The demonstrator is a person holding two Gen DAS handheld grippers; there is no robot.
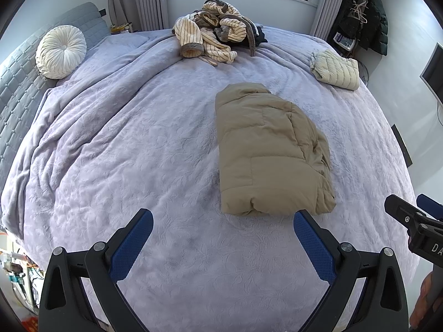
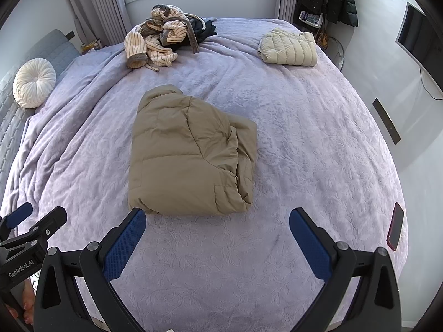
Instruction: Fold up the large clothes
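1. the tan padded jacket [image 2: 191, 152] lies folded in half-width at the middle of the lavender bedspread [image 2: 304, 138].
2. the left gripper [image 1: 223, 244] and right gripper [image 2: 217, 242] are held wide open and empty, just near of its hem.
3. the hem is best pinched at both corners and carried far, evenly, onto the collar.

Folded tan jacket [image 1: 270, 149] on lavender bedspread [image 1: 124, 144], just beyond spread-wide left gripper [image 1: 223, 221].
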